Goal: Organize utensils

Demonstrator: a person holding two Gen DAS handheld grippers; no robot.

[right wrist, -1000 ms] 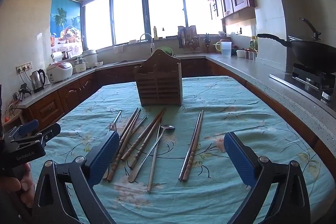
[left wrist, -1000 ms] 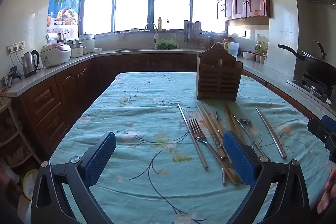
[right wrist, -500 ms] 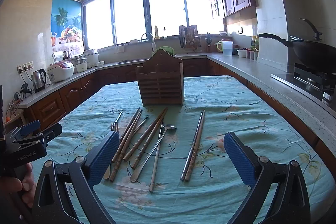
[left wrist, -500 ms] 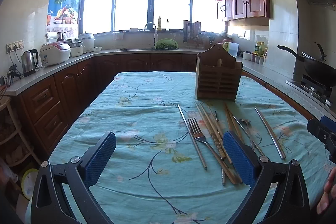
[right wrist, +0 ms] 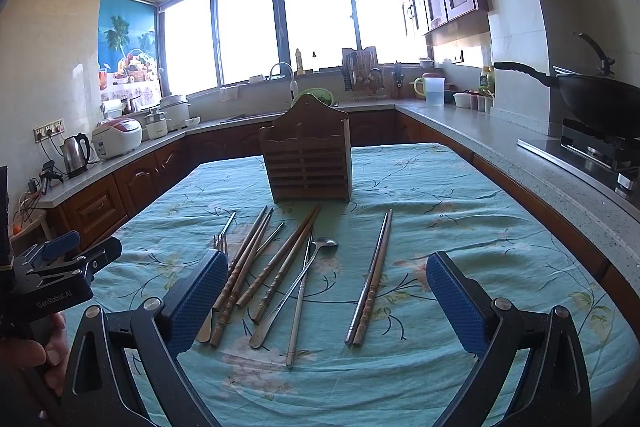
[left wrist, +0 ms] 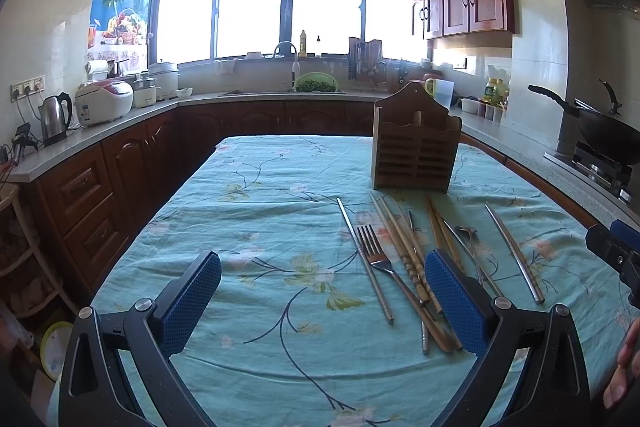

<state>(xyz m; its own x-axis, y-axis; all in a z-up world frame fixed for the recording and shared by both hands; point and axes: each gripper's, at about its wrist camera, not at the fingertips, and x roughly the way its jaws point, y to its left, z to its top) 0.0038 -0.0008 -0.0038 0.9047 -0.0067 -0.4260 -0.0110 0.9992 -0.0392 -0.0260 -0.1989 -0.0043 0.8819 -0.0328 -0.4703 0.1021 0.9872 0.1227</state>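
Here we hold both tools, left (left wrist: 322,301) and right (right wrist: 326,301), wide open and empty; utensils (right wrist: 280,267) unmoved, wooden holder (right wrist: 308,163) unfilled, sorting unstarted.

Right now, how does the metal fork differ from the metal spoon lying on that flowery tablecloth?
The silver metal fork ends in straight tines; the silver metal spoon ends in a rounded bowl. The fork lies at the left edge of the utensil spread, beside the wooden chopsticks; the spoon lies nearer the middle, its handle crossing a thin metal stick. Both are loose on the teal floral tablecloth, heads pointing towards the wooden slatted utensil holder, untouched.
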